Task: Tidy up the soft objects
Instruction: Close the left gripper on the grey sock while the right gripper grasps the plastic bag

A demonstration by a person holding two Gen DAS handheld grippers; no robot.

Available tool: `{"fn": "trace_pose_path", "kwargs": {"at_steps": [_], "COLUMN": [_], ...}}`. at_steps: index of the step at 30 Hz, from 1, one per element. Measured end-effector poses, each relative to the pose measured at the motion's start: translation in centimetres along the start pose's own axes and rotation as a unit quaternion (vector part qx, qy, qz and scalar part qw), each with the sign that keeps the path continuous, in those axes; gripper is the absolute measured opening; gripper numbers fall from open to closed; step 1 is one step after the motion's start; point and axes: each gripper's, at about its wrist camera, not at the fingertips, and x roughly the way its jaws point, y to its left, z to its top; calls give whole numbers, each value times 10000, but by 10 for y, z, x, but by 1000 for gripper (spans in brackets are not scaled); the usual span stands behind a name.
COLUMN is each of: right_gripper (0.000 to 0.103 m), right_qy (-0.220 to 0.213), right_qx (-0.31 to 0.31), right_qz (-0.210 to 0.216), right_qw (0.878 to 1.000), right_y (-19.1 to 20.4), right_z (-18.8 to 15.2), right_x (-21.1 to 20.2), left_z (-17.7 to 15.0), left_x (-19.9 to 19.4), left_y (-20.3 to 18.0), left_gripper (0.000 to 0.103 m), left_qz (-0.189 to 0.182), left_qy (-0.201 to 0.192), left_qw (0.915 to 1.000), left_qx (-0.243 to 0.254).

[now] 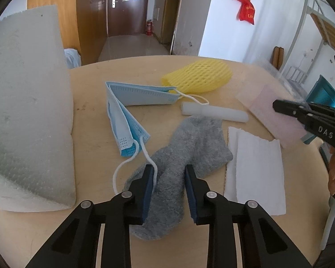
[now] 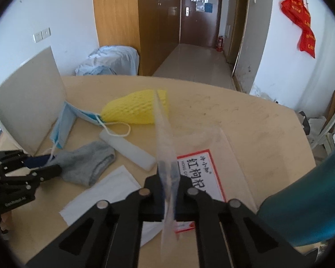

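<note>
Table point(image 1: 96, 120) of pale wood carries everything, its near edge cut off by both views; white foam slab point(image 1: 29, 116) stands at its left side, top corner out of frame; white paper sheet point(image 1: 256, 174) lies flat right of the grey sock point(image 1: 189, 151); blue face mask point(image 1: 122, 116) folded beyond it, one ear loop trailing across the sock; yellow foam net point(image 1: 196, 78) at the far side; small white foam roll point(image 1: 214, 111) between net and sock. Left gripper point(image 1: 170, 172) straddles the sock, fingers close on either side, contact hard to judge. Right gripper point(image 2: 168, 178) pinches a clear plastic bag point(image 2: 165, 138), seen edge-on, blurred; red-bordered label point(image 2: 198, 169) partly hidden behind it.
</note>
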Motion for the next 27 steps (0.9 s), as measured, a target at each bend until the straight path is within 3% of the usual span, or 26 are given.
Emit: {"fn": "trace_pose_path", "kwargs": {"at_steps": [2, 6, 9, 16, 21, 27], "right_gripper": [4, 4, 4, 4, 4, 4], "right_qy": [-96, -125, -125, -90, -112, -74], "right_qx": [13, -7, -3, -6, -58, -71], "right_qz": [7, 54, 62, 119, 172, 208], "right_qw": [10000, 9999, 9999, 9999, 9998, 9997], "right_y": [0, 2, -1, -3, -1, -2], "right_z": [2, 3, 5, 3, 2, 2], "right_x": [-4, -5, -3, -3, -5, -2], "left_z": [0, -2, -5, -14, -22, -26], "left_x": [-1, -5, -14, -32, -34, -49], "left_y": [0, 0, -2, -19, -20, -15], "left_gripper": [28, 12, 8, 8, 8, 11], "left_qz": [-3, -80, -131, -12, 383, 540], "left_qy": [-10, -44, -129, -276, -248, -428], "left_qw": [10000, 10000, 9998, 9987, 9979, 9967], "left_qx": [8, -27, 22, 418, 465, 440]}}
